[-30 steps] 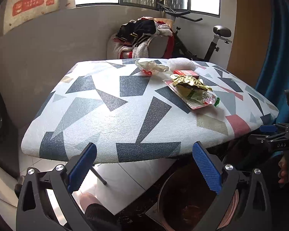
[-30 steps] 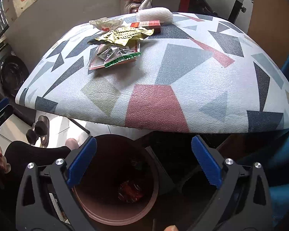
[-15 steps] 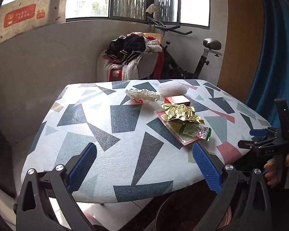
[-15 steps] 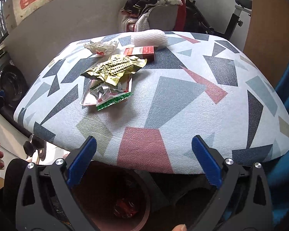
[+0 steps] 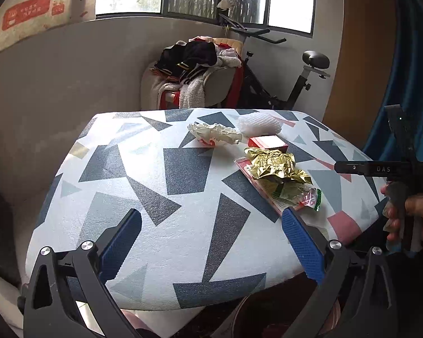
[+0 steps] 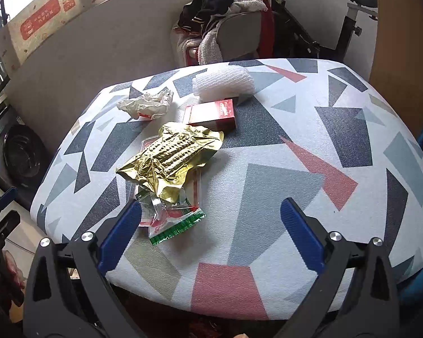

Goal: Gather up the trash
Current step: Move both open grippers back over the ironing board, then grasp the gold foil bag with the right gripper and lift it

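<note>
Trash lies on a patterned table. A crumpled gold wrapper rests on a clear plastic bag with a green edge. Behind them are a red box, a crumpled white wrapper and a white foam net. My left gripper is open and empty over the table's near edge. My right gripper is open and empty just before the plastic bag.
A brown bin stands on the floor under the table's near edge. A chair heaped with clothes and an exercise bike stand behind the table. A blue curtain hangs at the right.
Both grippers have risen from beside the bin to above the table's edge and moved toward the trash. Both stay open and empty.
</note>
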